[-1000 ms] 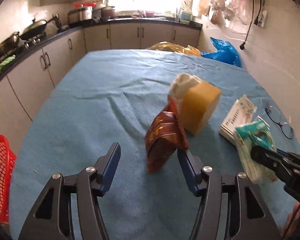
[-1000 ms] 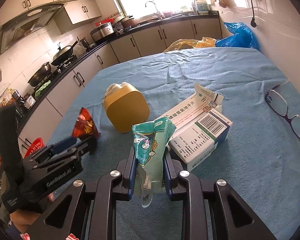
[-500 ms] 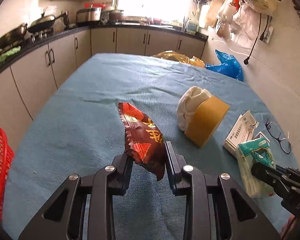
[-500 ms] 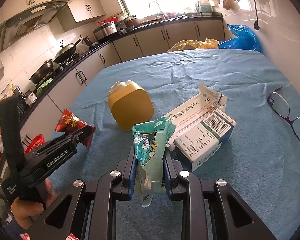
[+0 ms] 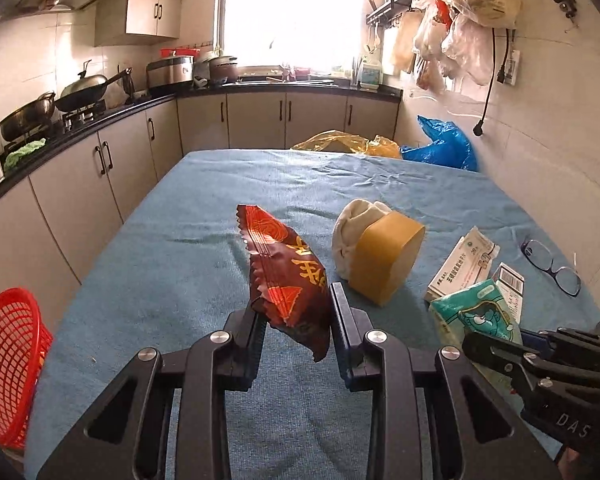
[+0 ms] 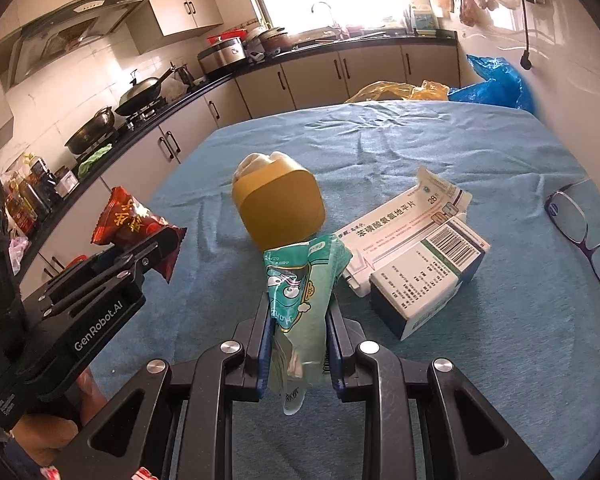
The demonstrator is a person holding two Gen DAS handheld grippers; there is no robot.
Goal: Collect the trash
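Observation:
My left gripper (image 5: 298,312) is shut on a dark red snack wrapper (image 5: 286,276) and holds it above the blue tablecloth (image 5: 180,264). The wrapper also shows in the right wrist view (image 6: 136,228), in the left gripper (image 6: 156,248). My right gripper (image 6: 298,320) is shut on a teal wrapper (image 6: 300,292), lifted off the cloth; it also shows in the left wrist view (image 5: 480,316). Two white medicine boxes (image 6: 420,240) lie on the table to the right.
A red mesh basket (image 5: 8,356) stands off the table's left edge. A yellow container with a white cloth (image 5: 380,256) lies mid-table. Purple glasses (image 6: 588,236) lie at the right edge. Yellow (image 5: 344,144) and blue bags (image 5: 444,144) sit at the far end. Cabinets run along the left.
My left gripper closed on the red wrapper and lifted it, the view tilting upward. My right gripper kept hold of the teal wrapper and rose slightly.

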